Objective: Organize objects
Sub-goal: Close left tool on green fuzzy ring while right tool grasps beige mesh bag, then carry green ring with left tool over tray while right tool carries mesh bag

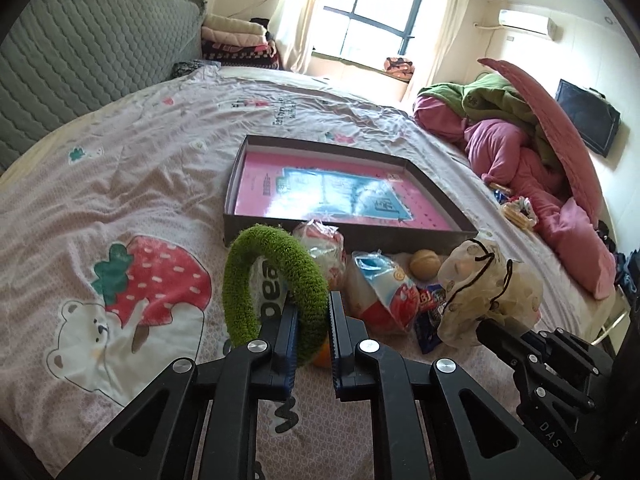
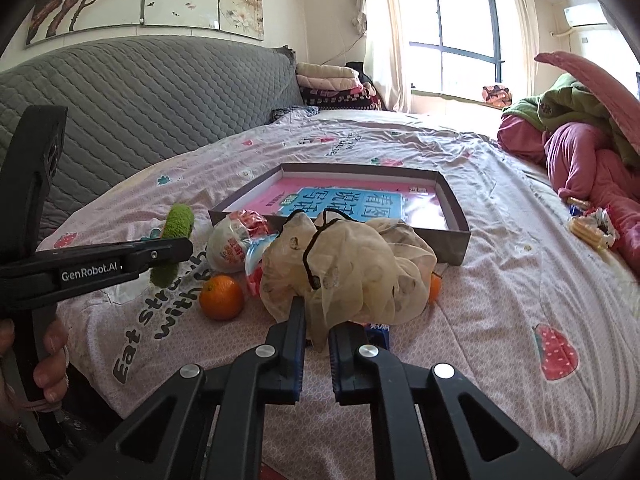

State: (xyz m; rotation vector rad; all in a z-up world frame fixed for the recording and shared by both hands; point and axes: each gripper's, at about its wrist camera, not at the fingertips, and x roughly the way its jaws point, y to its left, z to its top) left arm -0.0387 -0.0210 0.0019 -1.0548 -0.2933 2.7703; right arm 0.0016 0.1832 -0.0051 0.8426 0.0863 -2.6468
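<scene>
My left gripper [image 1: 313,312] is shut on a fuzzy green ring [image 1: 276,280] and holds it upright above the bedsheet; the ring also shows in the right wrist view [image 2: 176,228]. My right gripper [image 2: 316,320] is shut on a beige spotted fabric bundle with a black cord [image 2: 348,268], seen too in the left wrist view [image 1: 484,288]. A shallow grey box [image 1: 420,236] with a pink and blue book inside lies beyond, also in the right wrist view [image 2: 456,216]. Snack bags [image 1: 380,292] and an orange [image 2: 222,298] lie between the grippers and the box.
A small round tan ball [image 1: 426,264] sits by the box front. Pink and green bedding [image 1: 520,140] is piled at the right with snack packets [image 2: 592,226] beside it. A grey quilted headboard [image 2: 140,92] runs along the left. Folded blankets [image 1: 236,40] are stacked far back.
</scene>
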